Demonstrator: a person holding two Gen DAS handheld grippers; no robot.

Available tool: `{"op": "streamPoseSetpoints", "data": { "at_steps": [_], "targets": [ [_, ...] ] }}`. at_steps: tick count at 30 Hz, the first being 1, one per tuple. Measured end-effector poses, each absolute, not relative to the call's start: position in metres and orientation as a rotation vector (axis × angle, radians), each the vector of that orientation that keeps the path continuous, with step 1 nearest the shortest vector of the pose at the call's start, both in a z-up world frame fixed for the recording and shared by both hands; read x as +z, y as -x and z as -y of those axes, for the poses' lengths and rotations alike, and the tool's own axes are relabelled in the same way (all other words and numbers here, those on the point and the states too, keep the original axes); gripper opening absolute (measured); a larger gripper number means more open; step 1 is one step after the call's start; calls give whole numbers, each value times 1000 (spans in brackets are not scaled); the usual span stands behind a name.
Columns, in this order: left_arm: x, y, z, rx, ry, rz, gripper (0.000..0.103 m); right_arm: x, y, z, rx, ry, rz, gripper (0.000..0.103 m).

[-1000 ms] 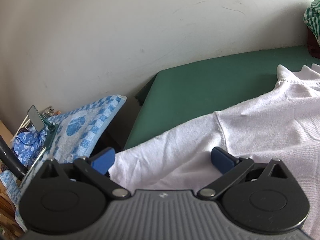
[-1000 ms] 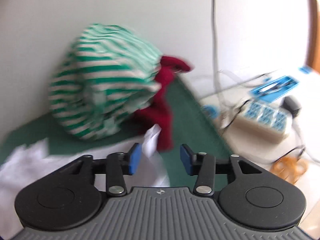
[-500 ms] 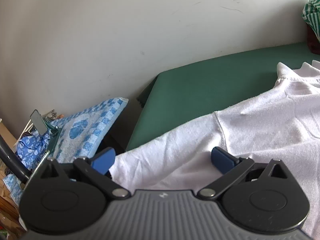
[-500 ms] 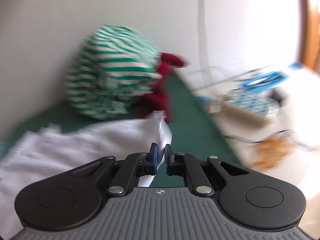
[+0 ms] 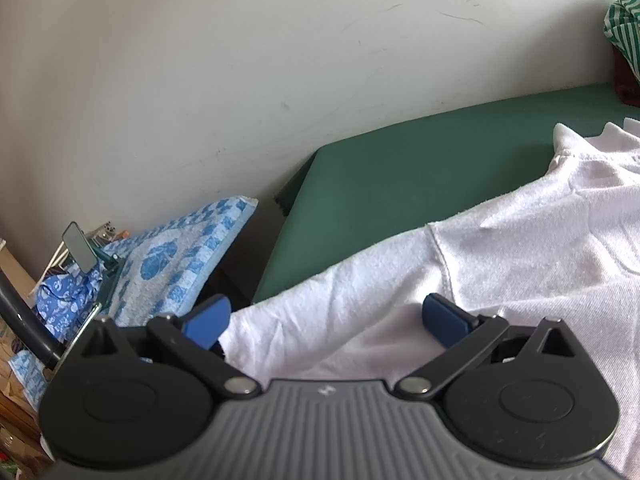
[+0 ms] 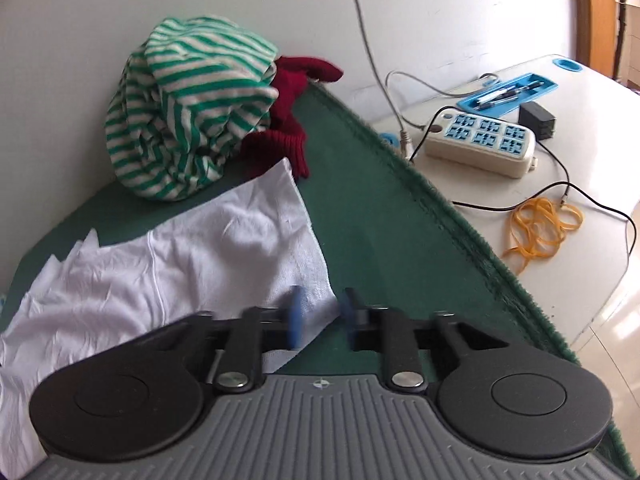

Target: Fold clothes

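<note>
While the right gripper (image 6: 322, 316) sits low over the green mat (image 6: 384, 216), its blue pads (image 6: 295, 316) look slightly apart. They are smeared, so I can't swear to the gap. The near corner of the white shirt (image 6: 192, 256) lies between them, not visibly pinched. Beyond it the shirt spreads leftward across the mat – a striped green garment (image 6: 188, 120) and a dark red knit (image 6: 292, 112) are heaped by the wall.

On my left gripper (image 5: 326, 316) the fingers (image 5: 444, 316) stand wide apart, gripping nothing. The shirt's sleeve runs between them, its cuff edge just beside the left pad, and a blue patterned towel (image 5: 176, 256) lies off the mat's end.
</note>
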State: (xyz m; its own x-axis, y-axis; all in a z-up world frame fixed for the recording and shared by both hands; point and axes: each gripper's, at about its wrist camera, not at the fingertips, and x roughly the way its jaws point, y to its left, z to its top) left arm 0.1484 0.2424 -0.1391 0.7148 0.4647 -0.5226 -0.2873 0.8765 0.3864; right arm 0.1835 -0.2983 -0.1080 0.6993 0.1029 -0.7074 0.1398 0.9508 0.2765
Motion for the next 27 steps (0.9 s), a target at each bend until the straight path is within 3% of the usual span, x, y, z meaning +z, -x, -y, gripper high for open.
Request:
{"op": "streamPoseSetpoints", "data": {
  "at_steps": [9,14,17,18,19,24,27],
  "targets": [
    [-138,-148,-245,417,-271,-656,102,-103,-176,312,-186,-245,-793,2],
    [-138,-149,-245,417,-266,-657,102,-109,-172,319,-70,-424,-797,22],
    [-138,-149,-245,418,-269,-657,102,-110,-172,313,27,-511,-783,40],
    [-139,-149,-245,418,-271,-657,102,-110,-173,308,30,-493,-791,36],
    [-139,-149,-245,419,-272,-656,102,-109,-175,302,18,-455,-800,8],
    [-139,-149,-244,421,-280,-654,102,-94,-171,295,-87,-290,-805,6],
    [-138,-149,-247,414,-258,-658,102,-99,-175,288,-157,-179,-871,11]
  ]
}}
